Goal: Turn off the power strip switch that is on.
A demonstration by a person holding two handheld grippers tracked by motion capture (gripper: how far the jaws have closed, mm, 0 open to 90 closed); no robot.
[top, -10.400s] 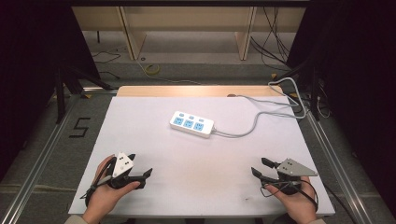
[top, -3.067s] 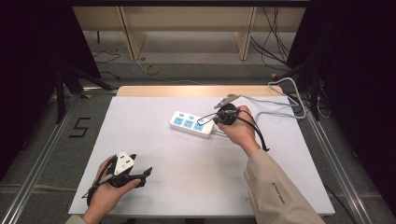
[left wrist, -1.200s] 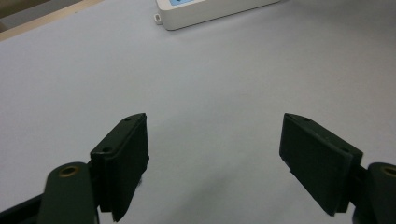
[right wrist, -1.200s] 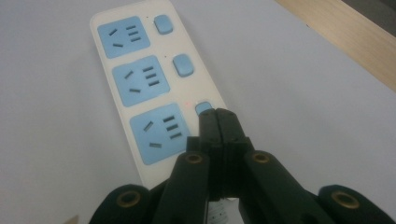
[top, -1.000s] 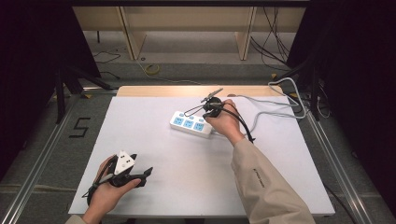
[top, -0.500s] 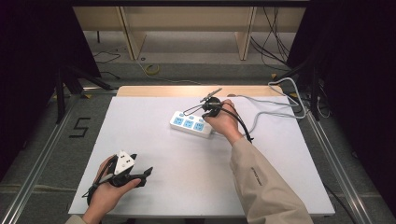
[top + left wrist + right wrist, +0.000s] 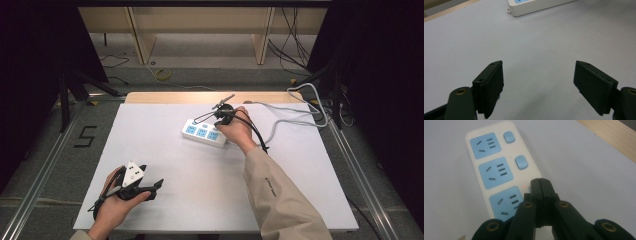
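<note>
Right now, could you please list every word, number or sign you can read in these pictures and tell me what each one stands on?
"5": a dark numeral on the grey floor, left of the white table.
Small dark print on the beige sleeve: too small to read.
Power strip: no readable label or brand in the right gripper view.

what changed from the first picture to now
The right gripper went from the table's near right edge forward to the power strip; its shut jaws are at the switch beside the nearest socket, where a small red light shows. The left gripper stayed open at the near left; the strip did not move.
</note>
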